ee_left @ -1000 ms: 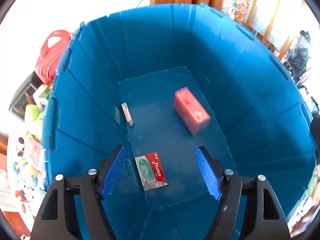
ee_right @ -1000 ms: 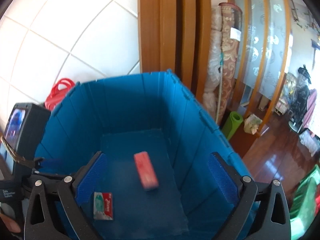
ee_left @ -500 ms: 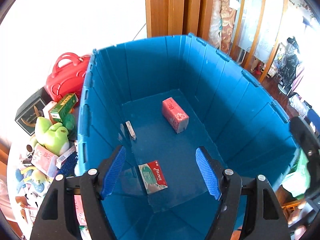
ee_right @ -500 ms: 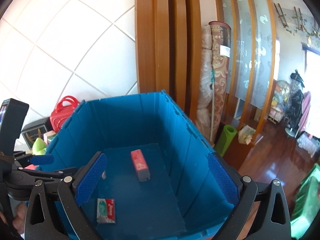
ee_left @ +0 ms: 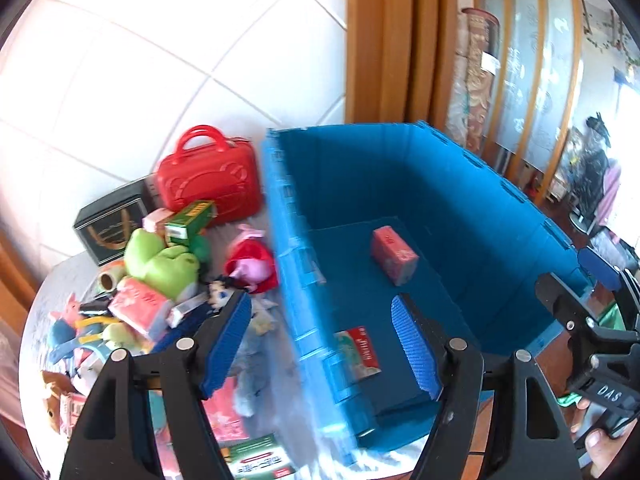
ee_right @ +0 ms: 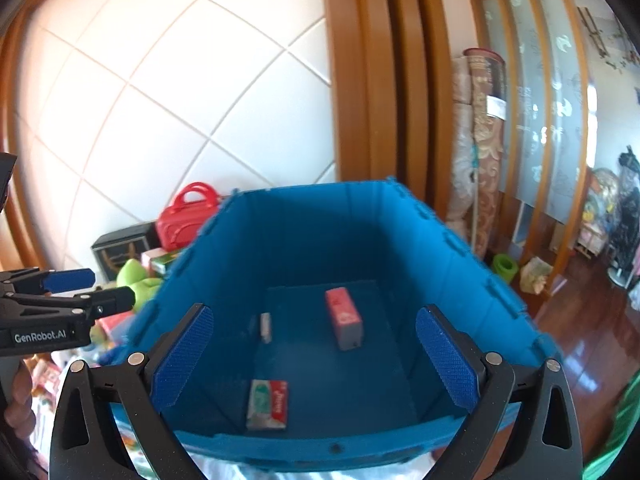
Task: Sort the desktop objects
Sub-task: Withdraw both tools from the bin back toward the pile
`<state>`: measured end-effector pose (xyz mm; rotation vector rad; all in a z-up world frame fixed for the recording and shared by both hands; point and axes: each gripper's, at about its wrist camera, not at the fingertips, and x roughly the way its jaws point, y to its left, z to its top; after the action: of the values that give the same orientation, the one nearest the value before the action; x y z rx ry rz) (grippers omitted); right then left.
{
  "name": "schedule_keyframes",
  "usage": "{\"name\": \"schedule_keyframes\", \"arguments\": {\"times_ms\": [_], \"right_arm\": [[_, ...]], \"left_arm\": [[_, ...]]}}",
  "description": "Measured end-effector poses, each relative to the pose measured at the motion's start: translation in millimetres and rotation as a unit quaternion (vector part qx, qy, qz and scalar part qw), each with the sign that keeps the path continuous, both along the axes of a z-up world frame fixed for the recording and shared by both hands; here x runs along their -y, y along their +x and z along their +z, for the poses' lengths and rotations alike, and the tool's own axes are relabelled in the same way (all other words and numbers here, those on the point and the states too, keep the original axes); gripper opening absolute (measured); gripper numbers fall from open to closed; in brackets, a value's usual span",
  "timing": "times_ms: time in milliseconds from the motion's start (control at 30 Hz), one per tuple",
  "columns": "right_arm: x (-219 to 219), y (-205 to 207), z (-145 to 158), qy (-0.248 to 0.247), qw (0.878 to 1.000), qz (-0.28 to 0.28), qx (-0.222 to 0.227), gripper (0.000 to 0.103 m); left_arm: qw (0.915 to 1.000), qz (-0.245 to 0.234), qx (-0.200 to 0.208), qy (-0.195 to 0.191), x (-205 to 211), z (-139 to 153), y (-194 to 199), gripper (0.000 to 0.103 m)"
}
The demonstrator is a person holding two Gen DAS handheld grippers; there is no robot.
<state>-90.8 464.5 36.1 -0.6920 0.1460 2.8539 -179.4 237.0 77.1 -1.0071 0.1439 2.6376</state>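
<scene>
The left claw [ee_left: 320, 344] is held tilted downward above the left wall of the blue bin [ee_left: 288, 264], one pad over the pile on the desk [ee_left: 60, 280], the other over the bin's floor. Its jaws are parted about halfway and nothing is held between them. The right claw [ee_right: 316, 360] is held at the bin's near rim, pointed less steeply, its jaws spread wide and empty. A fingertip [ee_left: 600, 446] is seen at the right claw's handle.

Against the frame of a second ago, when only the bin's inside was faced by the left claw, the pile left of the bin is now brought into view, and more of the tiled wall above the bin is seen. The red box [ee_left: 394, 256], blurred then, is now seen lying still on the bin's floor.

Three things are counted inside the bin: one red box near the middle, one Tylenol pack [ee_right: 268, 404] by the near wall, and one small white piece [ee_right: 265, 327] by the left wall. Left of the bin, one red case [ee_left: 210, 178], one black box [ee_left: 110, 224], one green frog toy [ee_left: 162, 262] and one green carton [ee_left: 190, 218] are made out among further toys and packets too jumbled to be counted.
</scene>
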Motion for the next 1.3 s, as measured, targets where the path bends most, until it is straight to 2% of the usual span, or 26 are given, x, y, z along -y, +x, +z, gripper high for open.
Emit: {"name": "schedule_keyframes", "arguments": {"times_ms": [100, 233, 467, 533, 733, 833, 967, 1300], "right_arm": [[29, 1, -2, -0.004, 1.0, 0.023, 0.0, 0.103], [72, -4, -7, -0.002, 0.998, 0.057, 0.01, 0.103], [148, -20, -17, -0.007, 0.993, 0.117, 0.013, 0.103], [171, -23, -20, -0.003, 0.991, 0.13, 0.013, 0.103], [225, -34, -36, 0.009, 0.984, 0.172, 0.033, 0.103], [246, -37, -46, 0.008, 0.98, 0.195, 0.043, 0.103], [272, -44, -65, 0.014, 0.973, 0.22, 0.068, 0.103], [304, -75, -138, 0.002, 0.959, 0.225, 0.171, 0.103]], "left_arm": [[0.9998, 0.015, 0.002, 0.014, 51, -8, 10, 0.072], [0.9976, 0.069, -0.008, 0.002, 119, -24, 22, 0.072], [0.9866, 0.162, -0.008, -0.02, 220, -60, 38, 0.072], [0.9833, 0.179, 0.006, -0.03, 244, -74, 43, 0.072], [0.974, 0.218, 0.058, -0.016, 304, -115, 52, 0.072], [0.9686, 0.237, 0.076, -0.009, 322, -133, 56, 0.072], [0.9656, 0.242, 0.094, 0.0, 332, -154, 59, 0.072], [0.9675, 0.209, 0.142, -0.009, 317, -201, 37, 0.072]]}}
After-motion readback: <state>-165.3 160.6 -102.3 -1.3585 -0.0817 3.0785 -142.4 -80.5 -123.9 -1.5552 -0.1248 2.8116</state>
